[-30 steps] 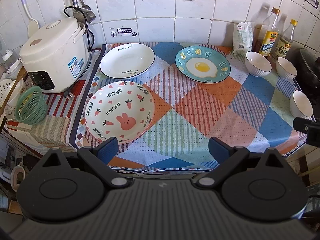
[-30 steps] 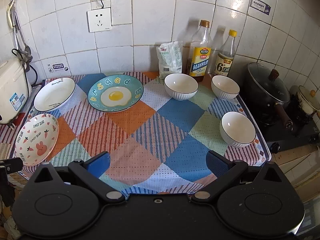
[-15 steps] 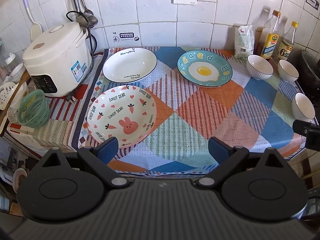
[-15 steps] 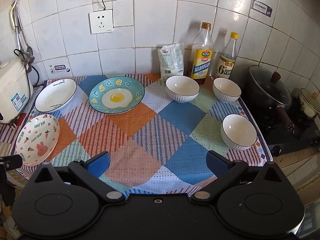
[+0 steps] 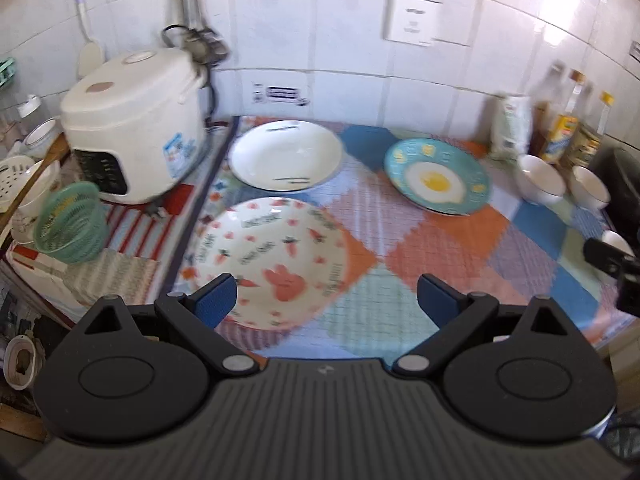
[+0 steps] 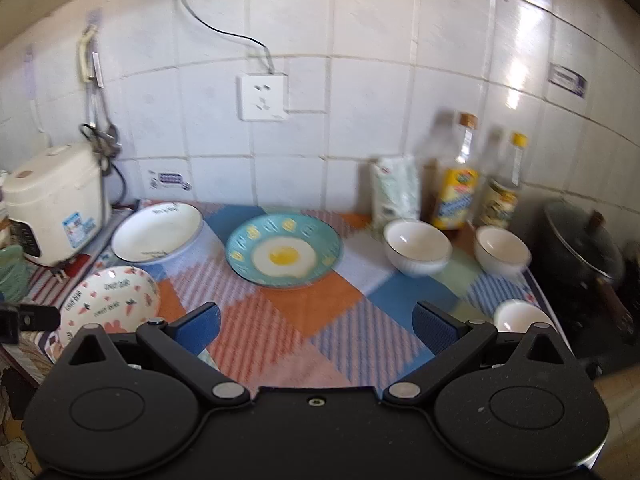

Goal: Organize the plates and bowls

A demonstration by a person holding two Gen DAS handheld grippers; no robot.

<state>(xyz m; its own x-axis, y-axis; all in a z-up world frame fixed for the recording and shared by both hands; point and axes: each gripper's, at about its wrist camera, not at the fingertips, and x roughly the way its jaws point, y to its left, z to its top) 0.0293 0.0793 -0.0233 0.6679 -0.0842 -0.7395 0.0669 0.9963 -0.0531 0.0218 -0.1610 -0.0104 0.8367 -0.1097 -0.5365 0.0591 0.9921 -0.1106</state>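
Both wide-open, empty tongs have advanced; left tongs (image 5: 327, 300) now hover over the rabbit plate (image 5: 272, 256).

A checked cloth (image 5: 436, 240) of orange, blue, pale green and striped squares is covering the counter. At near left a white plate (image 5: 272, 256) is showing pink rabbit and carrot prints; behind it a plain white plate (image 5: 286, 154) is wearing a dark rim. The teal plate (image 6: 284, 250) is carrying a fried-egg picture and yellow letters. White bowls (image 6: 418, 250) are sitting at far right.
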